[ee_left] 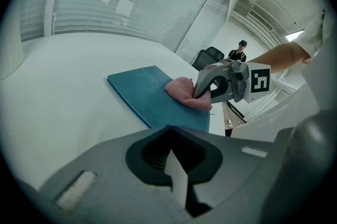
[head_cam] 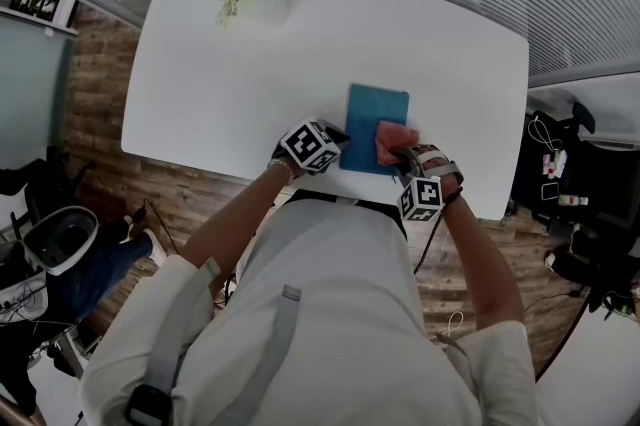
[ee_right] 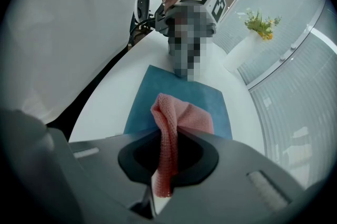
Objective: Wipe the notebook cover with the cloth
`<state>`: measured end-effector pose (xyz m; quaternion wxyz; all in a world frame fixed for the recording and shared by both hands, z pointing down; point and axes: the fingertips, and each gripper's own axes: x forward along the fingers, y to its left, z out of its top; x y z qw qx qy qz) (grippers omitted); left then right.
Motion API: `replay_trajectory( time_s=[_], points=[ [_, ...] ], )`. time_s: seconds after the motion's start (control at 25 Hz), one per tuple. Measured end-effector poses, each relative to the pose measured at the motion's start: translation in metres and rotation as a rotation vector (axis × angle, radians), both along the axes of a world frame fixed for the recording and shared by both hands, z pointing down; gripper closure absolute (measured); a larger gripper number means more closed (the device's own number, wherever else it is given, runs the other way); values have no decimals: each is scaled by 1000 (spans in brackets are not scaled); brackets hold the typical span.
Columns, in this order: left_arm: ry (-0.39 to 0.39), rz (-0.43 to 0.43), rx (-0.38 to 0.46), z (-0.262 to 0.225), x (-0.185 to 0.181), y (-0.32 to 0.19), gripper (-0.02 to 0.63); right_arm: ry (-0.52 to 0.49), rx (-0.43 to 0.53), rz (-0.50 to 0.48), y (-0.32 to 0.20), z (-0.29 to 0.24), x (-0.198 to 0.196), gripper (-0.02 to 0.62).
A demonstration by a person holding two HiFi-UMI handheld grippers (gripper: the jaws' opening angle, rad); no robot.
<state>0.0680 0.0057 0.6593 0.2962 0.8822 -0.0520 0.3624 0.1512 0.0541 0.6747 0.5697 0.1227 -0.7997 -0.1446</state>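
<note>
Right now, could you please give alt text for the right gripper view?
The right hand-held gripper pinches a pink cloth on a blue notebook on a white table; the left hand-held gripper is at its far edge.

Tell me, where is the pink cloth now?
In the head view the cloth rests on the notebook at its near right corner, pinched in the right gripper near the table edge.

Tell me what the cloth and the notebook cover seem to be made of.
The cloth looks like soft pink knitted or waffle-weave fabric: a ribbed texture shows and it folds limply. The notebook cover is teal and matte, with no glare; it could be coated card or a soft-touch synthetic, hard to tell.
</note>
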Motion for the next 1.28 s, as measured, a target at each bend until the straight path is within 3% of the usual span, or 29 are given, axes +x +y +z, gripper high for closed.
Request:
replay_trajectory(
  time_s=[1.28],
  points=[
    [-3, 2, -15, 1, -1, 0, 607, -33, -26, 5, 20, 0, -4, 589]
  ],
)
